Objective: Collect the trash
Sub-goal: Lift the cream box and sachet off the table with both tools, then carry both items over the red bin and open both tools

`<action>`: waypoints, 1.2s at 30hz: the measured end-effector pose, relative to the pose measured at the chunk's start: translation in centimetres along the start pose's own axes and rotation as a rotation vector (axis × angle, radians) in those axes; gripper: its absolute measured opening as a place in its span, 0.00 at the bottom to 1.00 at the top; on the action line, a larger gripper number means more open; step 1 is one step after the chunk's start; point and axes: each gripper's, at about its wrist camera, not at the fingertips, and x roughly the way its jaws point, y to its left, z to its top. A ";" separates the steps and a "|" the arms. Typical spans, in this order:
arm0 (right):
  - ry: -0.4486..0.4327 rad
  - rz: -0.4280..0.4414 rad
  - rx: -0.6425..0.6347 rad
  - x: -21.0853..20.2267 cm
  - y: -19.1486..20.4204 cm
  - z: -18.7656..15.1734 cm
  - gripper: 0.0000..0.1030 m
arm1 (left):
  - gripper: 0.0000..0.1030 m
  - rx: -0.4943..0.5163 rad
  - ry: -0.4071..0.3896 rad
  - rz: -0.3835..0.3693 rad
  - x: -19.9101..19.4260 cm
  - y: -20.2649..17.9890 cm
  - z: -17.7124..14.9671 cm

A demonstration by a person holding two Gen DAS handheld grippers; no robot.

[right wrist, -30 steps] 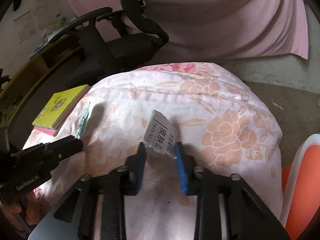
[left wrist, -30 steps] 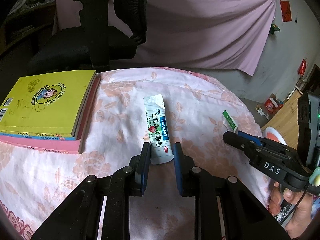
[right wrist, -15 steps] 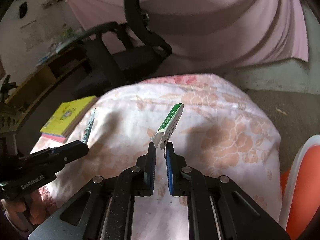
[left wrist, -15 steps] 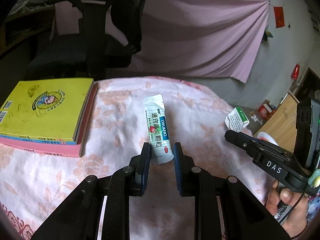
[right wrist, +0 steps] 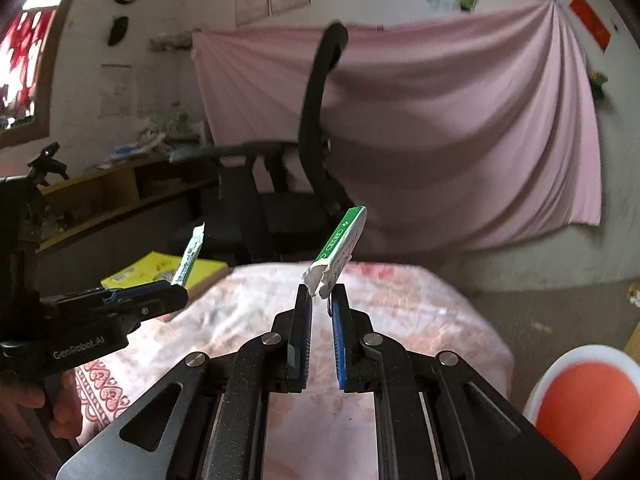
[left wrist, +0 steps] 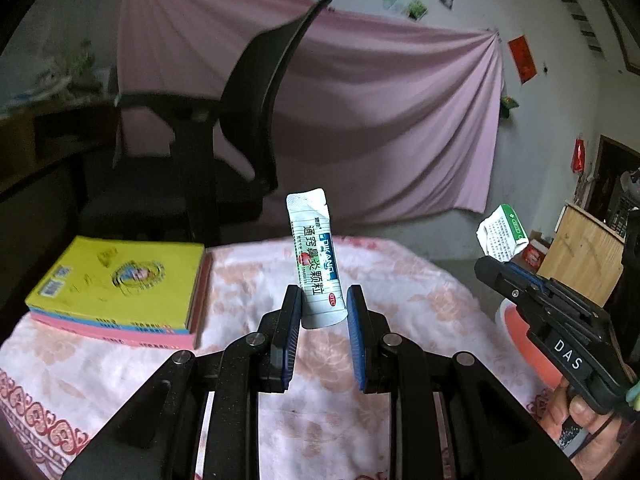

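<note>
Now lifted off the floral cloth (left wrist: pixel 248 304): sachet (left wrist: pixel 317 258) clamped in left gripper (left wrist: pixel 323 312), torn box (right wrist: pixel 340 250) pinched in right gripper (right wrist: pixel 321 312). Both pieces collected; only binning left, probably.

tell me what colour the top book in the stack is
Yellow, with a round picture on its cover; the book shows best in the left wrist view.

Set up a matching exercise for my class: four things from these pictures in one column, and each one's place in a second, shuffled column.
1. medicine sachet
2. green and white carton
3. yellow book
4. black office chair

a. behind the cloth-covered table
b. lying on the floral cloth
c. held up in the left gripper
d. held up in the right gripper

Pairs: 1-c, 2-d, 3-b, 4-a
</note>
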 end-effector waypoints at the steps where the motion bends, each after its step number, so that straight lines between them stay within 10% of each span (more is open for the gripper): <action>1: -0.021 -0.004 -0.003 -0.6 0.1 0.0 0.08 | 0.19 0.004 -0.019 -0.001 -0.5 -0.3 0.0; 18: -0.207 -0.178 -0.008 -9.4 -2.5 -0.1 0.08 | 0.19 0.172 -0.236 -0.125 -5.8 -9.6 1.0; 36: -0.143 -0.381 0.123 -14.7 -12.4 -2.1 0.08 | 0.19 0.334 -0.108 -0.329 0.0 -25.3 -0.1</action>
